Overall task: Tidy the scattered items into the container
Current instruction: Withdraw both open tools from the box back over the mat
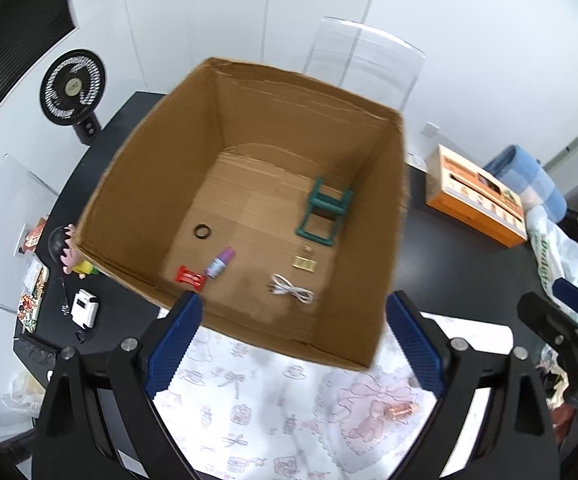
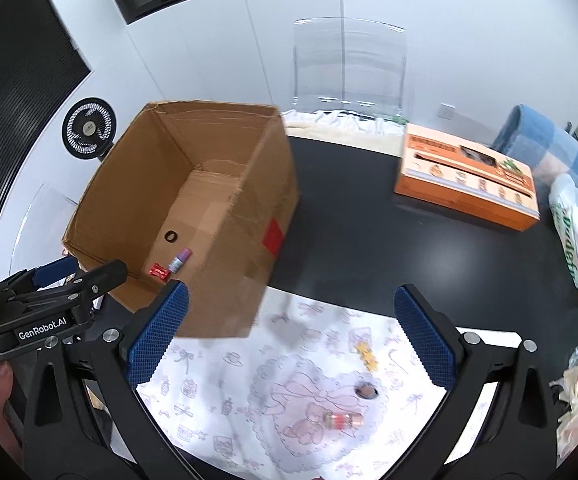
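Gaping empty, both blue-padded grippers point(image 1: 293, 344) point(image 2: 291, 336) risk rolling the small pink bottle point(image 2: 343, 420), five o'clock of the open brown cardboard box point(image 2: 225, 248), off the patterned white cloth point(image 2: 225, 392).

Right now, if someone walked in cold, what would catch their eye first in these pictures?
The big open cardboard box on the black table dominates, with small items already on its floor: a green stand, a white cable, a red wrapper. Nearer, on the patterned white cloth, a small bottle lies loose between the open right tongs. An orange carton sits far right.
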Available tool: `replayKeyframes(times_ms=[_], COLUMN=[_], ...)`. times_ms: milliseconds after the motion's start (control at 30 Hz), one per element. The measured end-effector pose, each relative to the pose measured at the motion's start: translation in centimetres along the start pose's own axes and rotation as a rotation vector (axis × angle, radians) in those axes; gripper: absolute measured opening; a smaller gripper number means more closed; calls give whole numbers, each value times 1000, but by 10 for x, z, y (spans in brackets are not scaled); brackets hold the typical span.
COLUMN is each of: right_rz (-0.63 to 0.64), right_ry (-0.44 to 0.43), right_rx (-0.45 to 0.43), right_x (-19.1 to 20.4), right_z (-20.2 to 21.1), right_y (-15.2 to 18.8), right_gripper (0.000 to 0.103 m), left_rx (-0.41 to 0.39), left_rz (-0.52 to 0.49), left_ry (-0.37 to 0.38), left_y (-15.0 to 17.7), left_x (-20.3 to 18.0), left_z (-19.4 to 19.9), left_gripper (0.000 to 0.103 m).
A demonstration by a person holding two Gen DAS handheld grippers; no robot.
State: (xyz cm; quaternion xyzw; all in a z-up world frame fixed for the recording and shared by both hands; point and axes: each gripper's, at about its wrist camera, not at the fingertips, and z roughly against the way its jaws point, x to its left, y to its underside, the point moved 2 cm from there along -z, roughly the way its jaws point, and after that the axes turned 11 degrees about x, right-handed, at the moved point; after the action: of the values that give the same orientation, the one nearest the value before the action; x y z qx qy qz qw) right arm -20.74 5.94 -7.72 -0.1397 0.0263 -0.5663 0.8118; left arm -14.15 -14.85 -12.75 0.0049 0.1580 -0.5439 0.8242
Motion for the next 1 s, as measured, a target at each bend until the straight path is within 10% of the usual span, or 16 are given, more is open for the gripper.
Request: replayKeyframes(times_ms=[1000], right_rz=[-194], right_ry=[33], right_rx=[0], right_x=[-164], right_z=[41], right_y=[110], right_gripper=[103], left_rx=[97], left_rz=[-241], left_ry=[3], left_y=[95], left_x=[-170], left_z=[-26], left_gripper=[92])
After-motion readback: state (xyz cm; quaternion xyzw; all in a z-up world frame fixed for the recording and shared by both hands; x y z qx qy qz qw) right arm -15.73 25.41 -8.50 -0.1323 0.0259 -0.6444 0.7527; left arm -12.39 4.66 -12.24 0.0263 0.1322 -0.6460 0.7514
